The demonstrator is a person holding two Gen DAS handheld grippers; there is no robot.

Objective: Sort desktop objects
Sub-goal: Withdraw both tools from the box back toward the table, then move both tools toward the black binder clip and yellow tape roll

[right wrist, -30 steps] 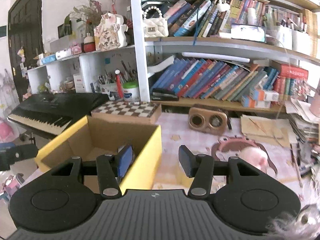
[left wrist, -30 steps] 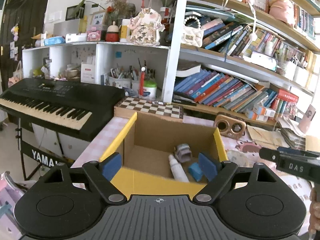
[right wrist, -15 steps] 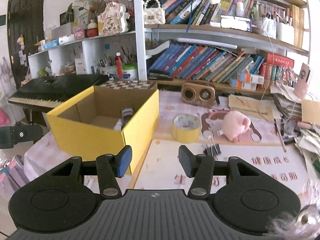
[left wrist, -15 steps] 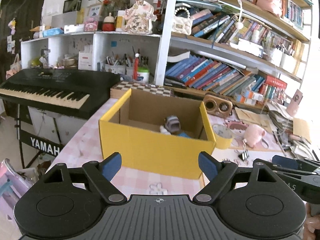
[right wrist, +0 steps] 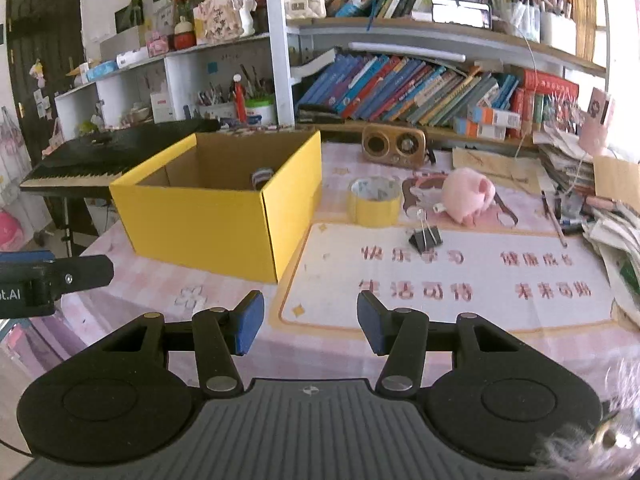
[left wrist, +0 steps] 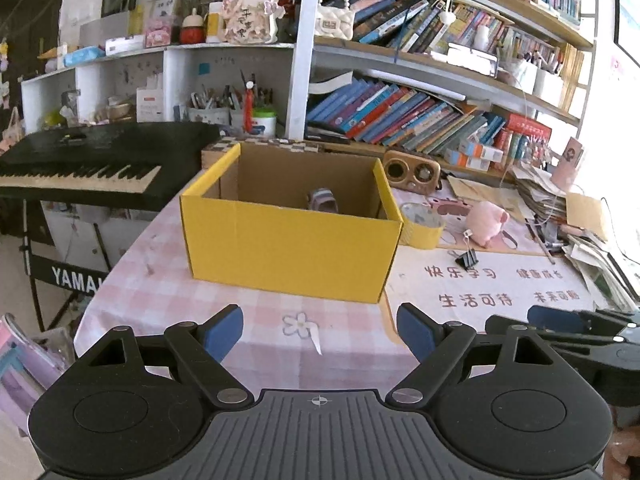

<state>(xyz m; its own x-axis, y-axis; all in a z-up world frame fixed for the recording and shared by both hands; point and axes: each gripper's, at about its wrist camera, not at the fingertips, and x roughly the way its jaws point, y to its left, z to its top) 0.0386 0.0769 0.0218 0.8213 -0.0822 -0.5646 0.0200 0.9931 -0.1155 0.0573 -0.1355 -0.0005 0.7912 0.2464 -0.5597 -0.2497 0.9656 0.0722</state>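
Note:
An open yellow cardboard box [left wrist: 292,248] [right wrist: 200,220] stands on the pink checked tablecloth, with a small grey-purple item [left wrist: 322,200] [right wrist: 262,178] showing inside. To its right sit a yellow tape roll [right wrist: 374,200], a black binder clip [right wrist: 426,238] and a pink plush pig [right wrist: 468,194]. My left gripper [left wrist: 320,334] hangs open and wide in front of the box, holding nothing. My right gripper [right wrist: 311,322] is open with a narrower gap, also holding nothing, over the near edge of the desk mat [right wrist: 460,276].
A black keyboard [left wrist: 80,160] flanks the table on the left. A wooden speaker [right wrist: 394,144] stands at the back below the bookshelves. Stacks of paper and pens [right wrist: 580,208] crowd the right side. The table's near edge lies just below both grippers.
Both grippers have drawn back from above the box toward the table's near edge and dropped a little. The box now looks smaller and farther. Neither jaw gap changed.

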